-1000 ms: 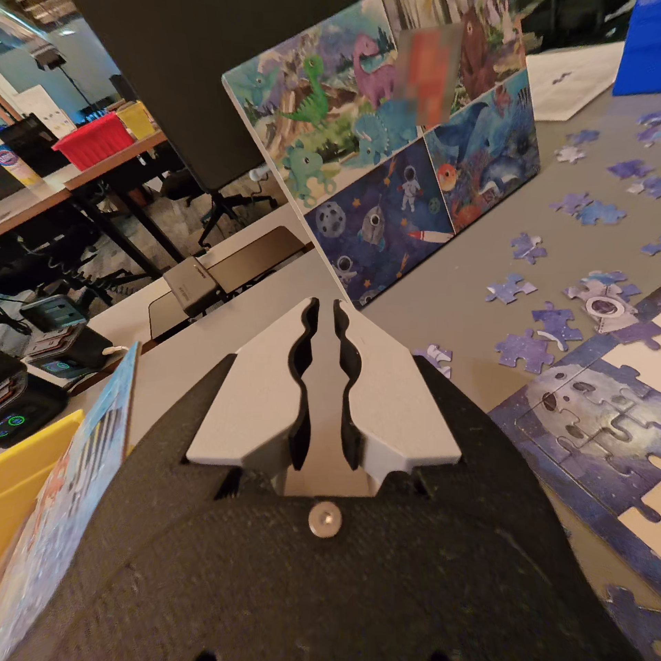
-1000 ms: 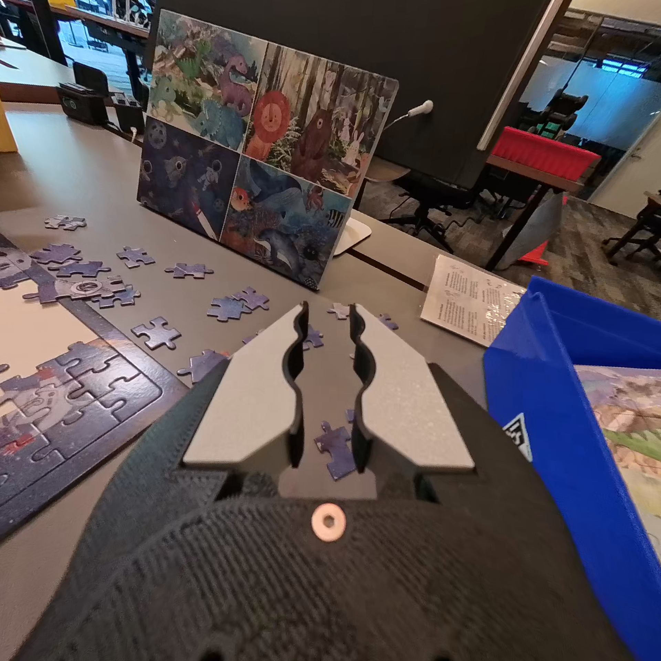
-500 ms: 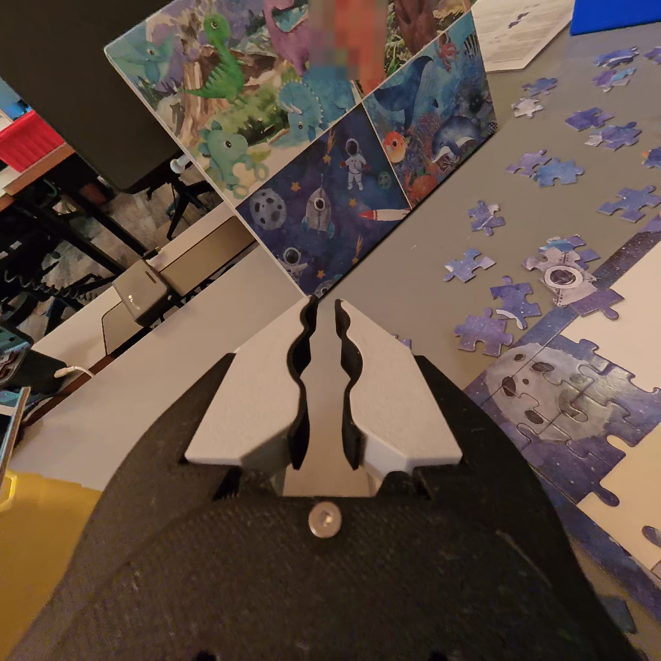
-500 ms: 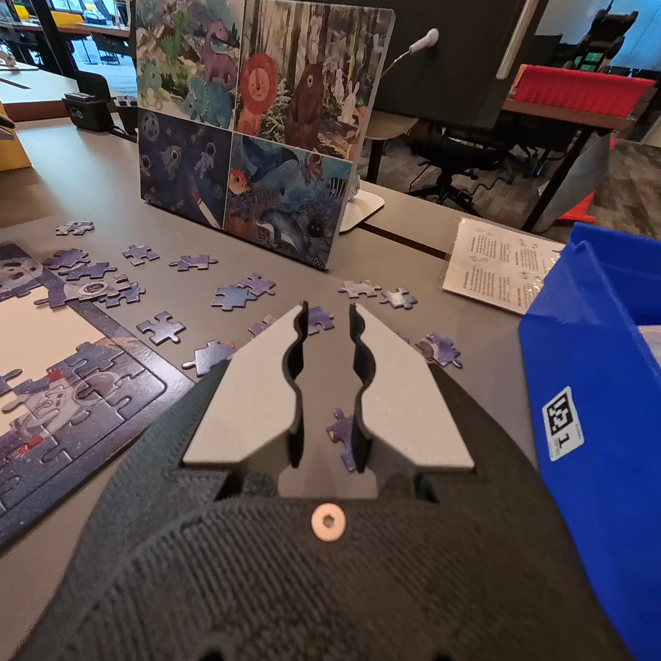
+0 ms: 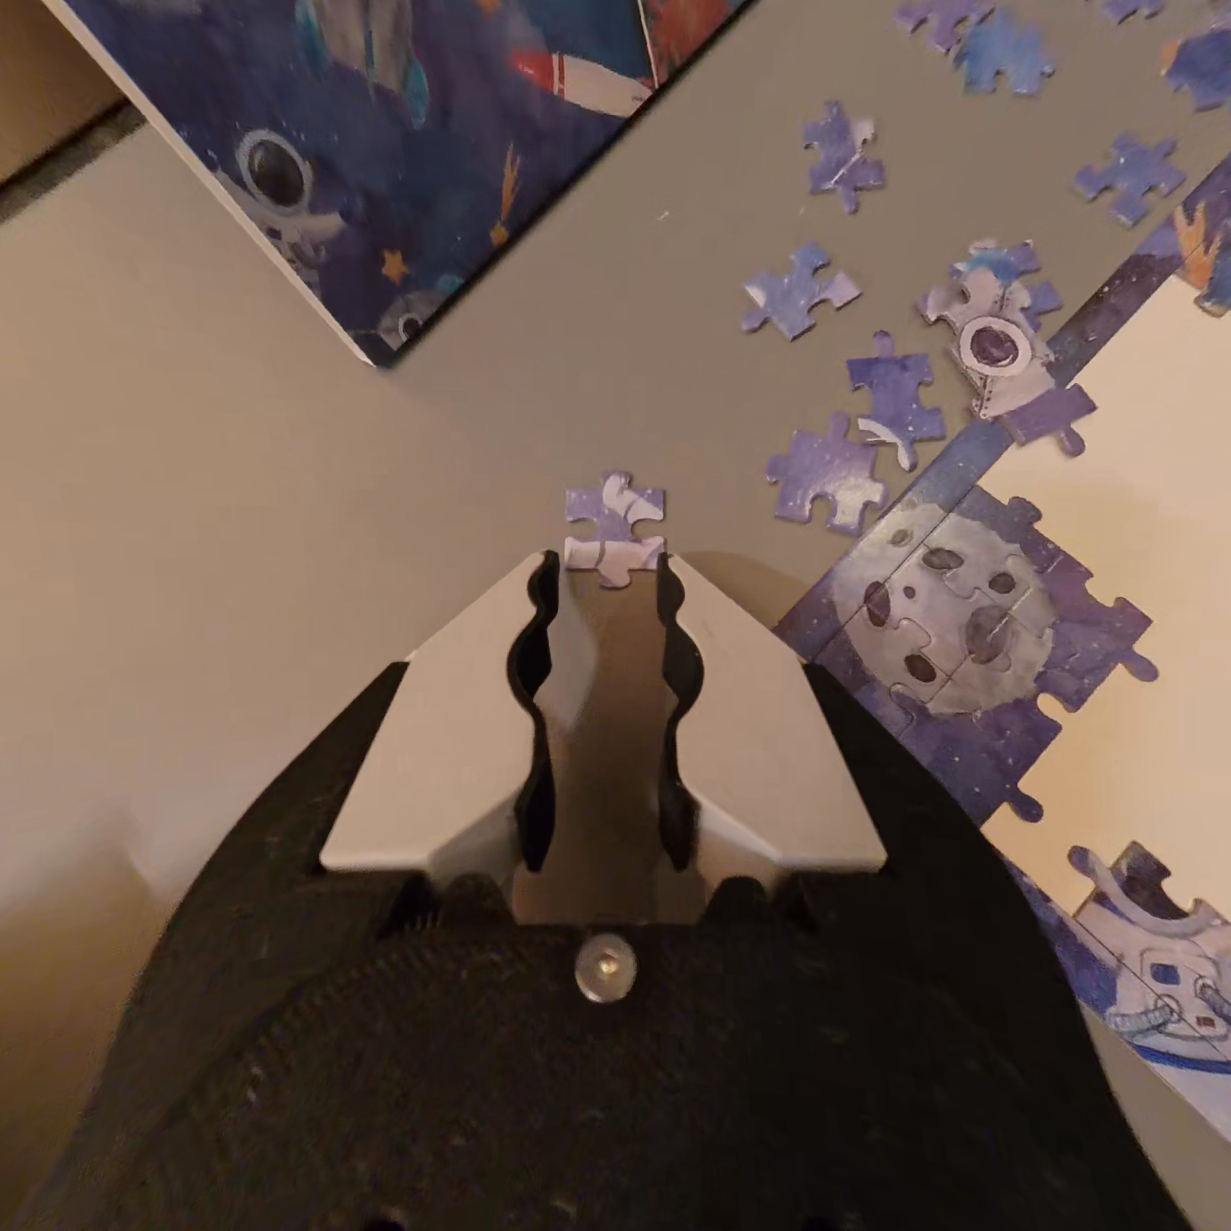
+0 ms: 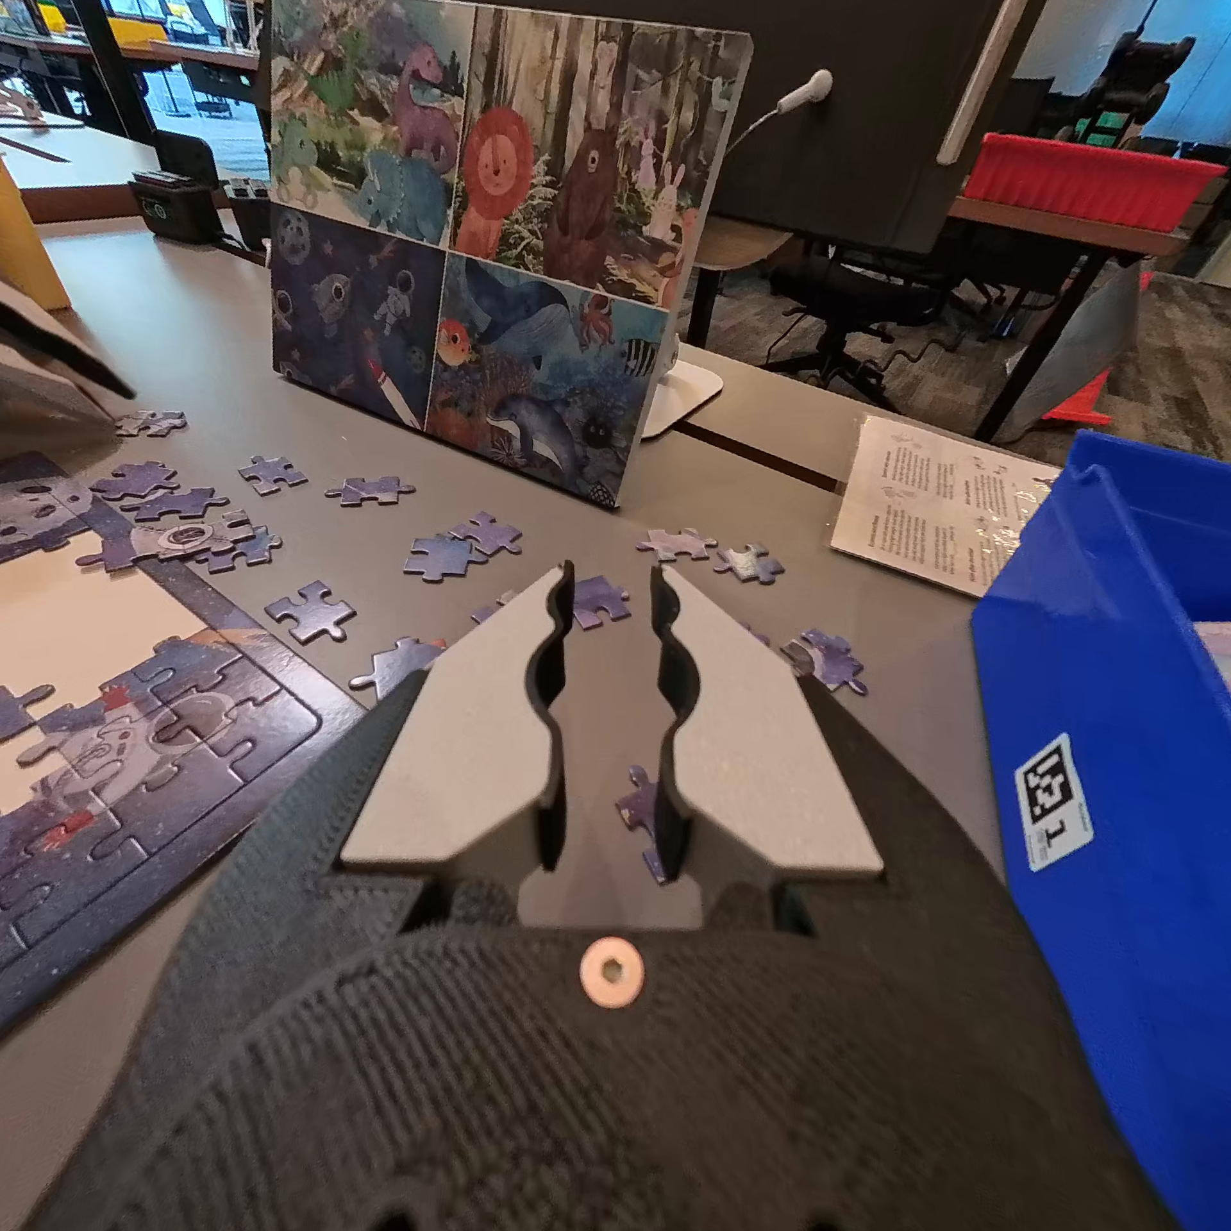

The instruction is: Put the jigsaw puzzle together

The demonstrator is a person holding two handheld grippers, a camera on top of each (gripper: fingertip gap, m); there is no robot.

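In the left wrist view my left gripper [image 5: 606, 559] is tilted down close over the grey table [image 5: 266, 533]. Its jaws stand open around the near end of a small purple-and-white puzzle piece [image 5: 616, 523] that lies flat on the table. A sliver of gap shows at the left pad, so the piece is not gripped. My right gripper [image 6: 611, 571] hovers open and empty above loose purple pieces: one [image 6: 599, 599] lies just past its left fingertip and another [image 6: 639, 819] shows on the table through the gap.
A partly built space puzzle [image 5: 959, 639] lies to the right of the left gripper and shows at the left of the right wrist view [image 6: 166, 733]. A picture board [image 6: 493, 233] stands behind. A blue bin [image 6: 1132, 733] and a printed sheet [image 6: 932, 513] lie to the right. Loose pieces [image 5: 832, 486] are scattered about. My left tips are roughly 9 cm from the partly built space puzzle [image 5: 959, 639].
My left gripper swung down from facing the picture board to just over the table, and its jaws opened from nearly closed to straddle the small piece. My right gripper drifted slightly, jaws unchanged.
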